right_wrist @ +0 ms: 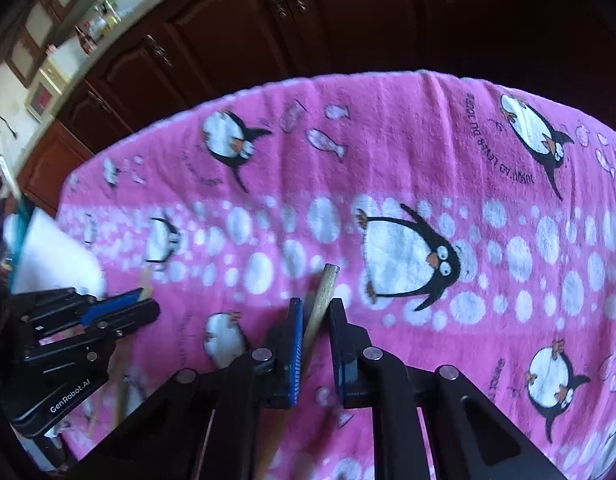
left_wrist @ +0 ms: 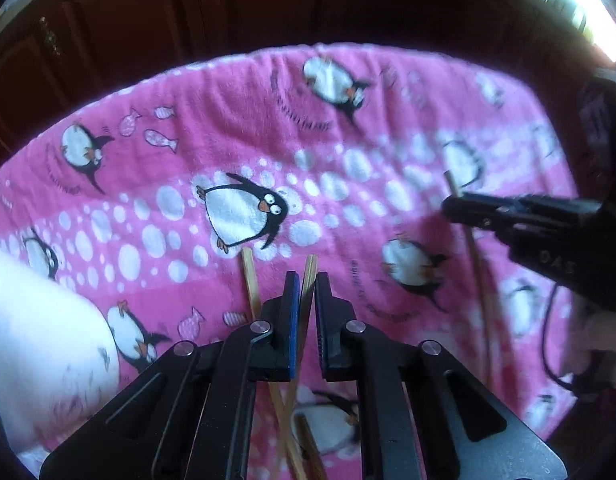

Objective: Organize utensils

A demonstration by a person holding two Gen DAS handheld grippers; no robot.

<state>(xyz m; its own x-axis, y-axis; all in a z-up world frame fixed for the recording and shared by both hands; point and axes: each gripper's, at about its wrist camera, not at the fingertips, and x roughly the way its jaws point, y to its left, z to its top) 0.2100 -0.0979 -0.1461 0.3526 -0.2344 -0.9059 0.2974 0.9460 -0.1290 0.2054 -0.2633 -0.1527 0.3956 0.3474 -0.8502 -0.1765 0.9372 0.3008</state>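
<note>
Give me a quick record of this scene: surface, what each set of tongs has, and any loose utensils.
surface: pink penguin blanket
left tongs: shut on a pale chopstick
right tongs: shut on a wooden stick
loose utensils: second chopstick lying beside the left tongs, crossing under the held one
background: dark wooden cabinets

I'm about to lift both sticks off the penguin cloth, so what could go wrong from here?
1. The left gripper pinches one chopstick that crosses another chopstick; lifting may drag or flick the loose one.
2. The right gripper holds its wooden stick near one end, so the long free end could swing or slip.
3. The soft pink cloth may snag a tip.
</note>
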